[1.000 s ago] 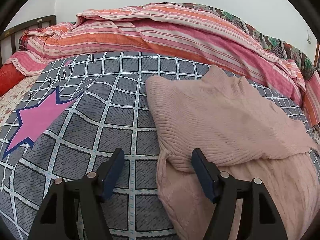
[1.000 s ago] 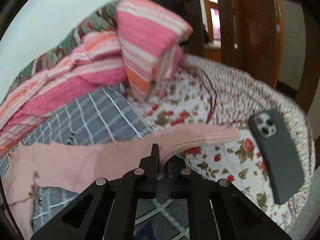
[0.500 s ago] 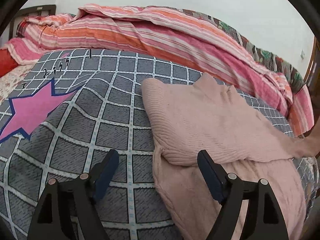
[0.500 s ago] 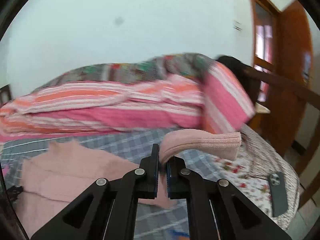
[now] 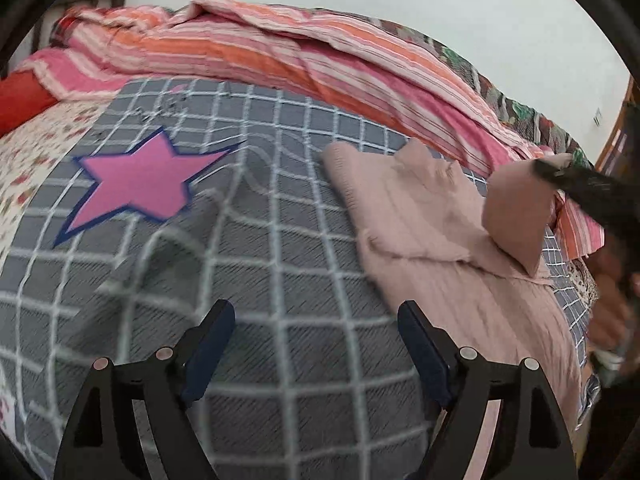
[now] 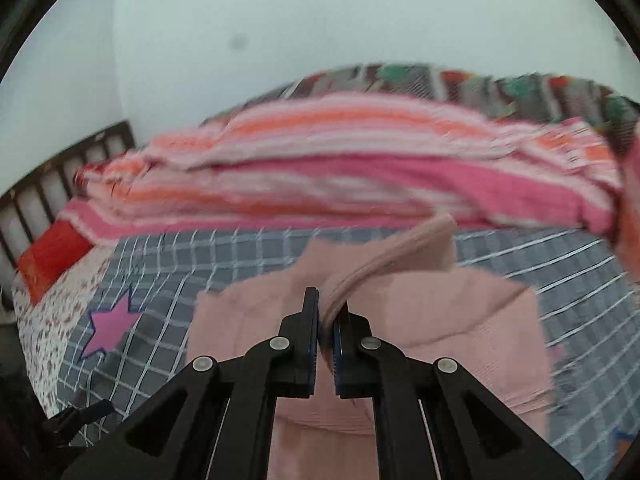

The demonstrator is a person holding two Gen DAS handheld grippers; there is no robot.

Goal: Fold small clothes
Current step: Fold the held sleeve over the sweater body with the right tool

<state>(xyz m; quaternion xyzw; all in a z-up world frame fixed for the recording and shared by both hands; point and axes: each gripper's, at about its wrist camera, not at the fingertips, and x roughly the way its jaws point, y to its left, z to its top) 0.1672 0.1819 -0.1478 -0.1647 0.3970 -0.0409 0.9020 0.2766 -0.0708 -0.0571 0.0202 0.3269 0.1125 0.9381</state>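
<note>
A pink knitted sweater (image 5: 420, 208) lies on the grey checked blanket (image 5: 260, 240), its left side folded over the body. My right gripper (image 6: 326, 304) is shut on the sweater's right sleeve (image 6: 400, 248) and holds it lifted over the body (image 6: 440, 320). The left wrist view shows that sleeve (image 5: 516, 208) hanging as a loop from the right gripper (image 5: 548, 170) at the far right. My left gripper (image 5: 314, 312) stands open above bare blanket, left of the sweater's lower edge, with nothing between its fingers.
A bunched pink and orange striped quilt (image 5: 320, 60) runs along the far side of the bed. A pink star (image 5: 136, 188) is printed on the blanket, and a red pillow (image 5: 20, 100) lies by the dark headboard (image 6: 48, 184). A person's hand (image 5: 608, 300) shows at the right edge.
My right gripper swung left, carrying the sleeve from the bed's right edge to above the sweater body. My left gripper drew back left off the sweater and its jaws widened.
</note>
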